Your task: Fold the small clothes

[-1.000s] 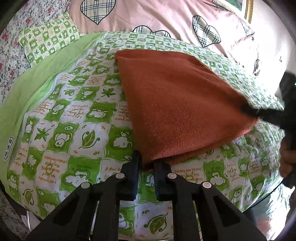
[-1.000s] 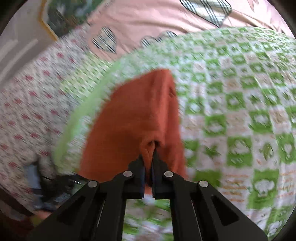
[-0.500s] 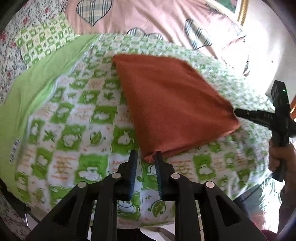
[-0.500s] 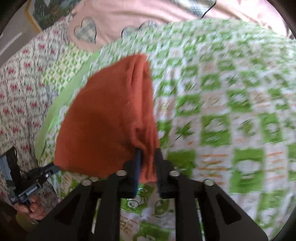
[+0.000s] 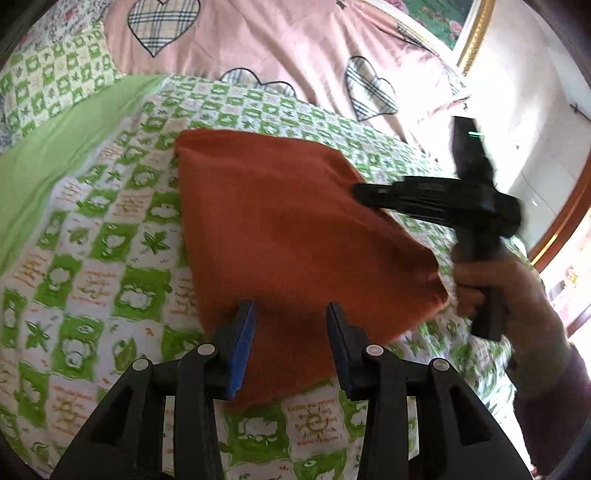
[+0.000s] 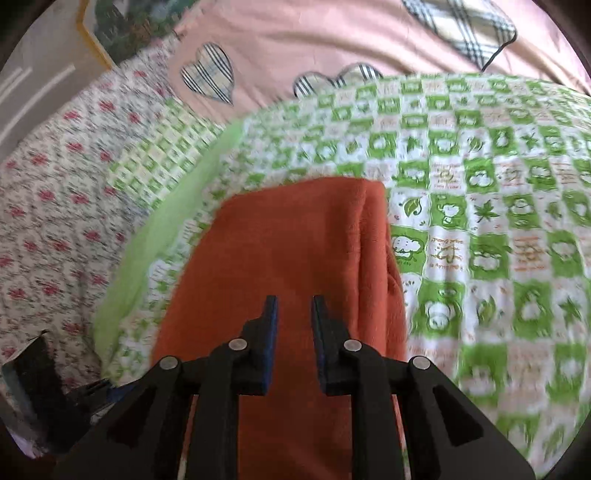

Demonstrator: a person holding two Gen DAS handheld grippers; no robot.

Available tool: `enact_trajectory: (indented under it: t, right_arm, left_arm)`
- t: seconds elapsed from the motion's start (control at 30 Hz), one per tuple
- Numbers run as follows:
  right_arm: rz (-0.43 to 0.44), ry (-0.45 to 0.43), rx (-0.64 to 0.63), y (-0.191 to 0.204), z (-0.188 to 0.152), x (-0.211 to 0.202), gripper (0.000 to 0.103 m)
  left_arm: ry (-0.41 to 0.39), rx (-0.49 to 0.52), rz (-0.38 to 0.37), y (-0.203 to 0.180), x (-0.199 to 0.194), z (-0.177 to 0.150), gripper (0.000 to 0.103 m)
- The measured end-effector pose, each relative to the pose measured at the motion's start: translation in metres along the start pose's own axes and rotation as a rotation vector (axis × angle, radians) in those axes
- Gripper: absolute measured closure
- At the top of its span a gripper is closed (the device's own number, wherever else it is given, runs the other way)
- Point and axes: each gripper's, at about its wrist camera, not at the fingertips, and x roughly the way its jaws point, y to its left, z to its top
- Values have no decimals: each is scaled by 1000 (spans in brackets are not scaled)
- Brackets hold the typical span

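Note:
A folded rust-orange cloth [image 5: 295, 236] lies flat on the green-and-white checked bedspread [image 5: 110, 240]. My left gripper [image 5: 291, 314] is open, its jaws spread wide above the cloth's near edge, holding nothing. My right gripper [image 6: 293, 306] is open too, hovering over the cloth [image 6: 288, 258] with a gap between the jaws. In the left wrist view the right gripper [image 5: 369, 194] reaches in from the right, its tip over the cloth's far right edge, held by a hand [image 5: 491, 280].
A pink quilt with plaid hearts [image 5: 295, 48] lies behind the bedspread. A green checked pillow [image 5: 48, 85] and a floral sheet [image 6: 48, 206] lie at the left. A framed picture [image 5: 458, 26] hangs on the wall. The bedspread falls away at its near edge.
Both grippers have let go of the cloth corners and opened. They have moved in over the cloth, which now lies flat.

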Motion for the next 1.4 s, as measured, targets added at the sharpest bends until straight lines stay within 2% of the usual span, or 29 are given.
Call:
enact_trajectory:
  t: [0.07, 0.13, 0.2, 0.33, 0.4, 0.53, 0.6, 0.7, 0.8, 0.93, 1.4]
  right_arm:
    - [-35, 9, 18, -14, -1, 11, 93]
    - [-28, 4, 54, -27, 1, 17, 103]
    - [0, -6, 86, -36, 2, 17, 103]
    - [-18, -33, 92, -31, -5, 3, 103]
    - [-8, -52, 105, -26, -13, -12, 99]
    - [20, -64, 43, -6, -35, -41, 99]
    - [-5, -40, 9, 0, -51, -48, 99]
    - [-98, 13, -23, -6, -87, -49, 99]
    - [-92, 7, 9, -20, -104, -48, 102]
    - [-129, -9, -9, -16, -103, -48, 103]
    - [-147, -40, 3, -13, -121, -60, 103]
  left_arm:
    - [34, 24, -2, 2, 9, -8, 63]
    - [47, 43, 31, 5, 21, -17, 71]
    - [33, 29, 23, 8, 20, -16, 71]
    - [44, 18, 27, 8, 20, -13, 71]
    - [42, 12, 30, 7, 17, -15, 70]
    - [38, 3, 37, 4, 14, -18, 70]
    - [36, 8, 45, 2, 13, -20, 69]
    - [30, 2, 52, 2, 10, -23, 69]
    - [29, 3, 67, 0, 11, -25, 69]
    - [26, 19, 94, -6, 10, -29, 69]
    - [31, 40, 149, -12, 6, -37, 68]
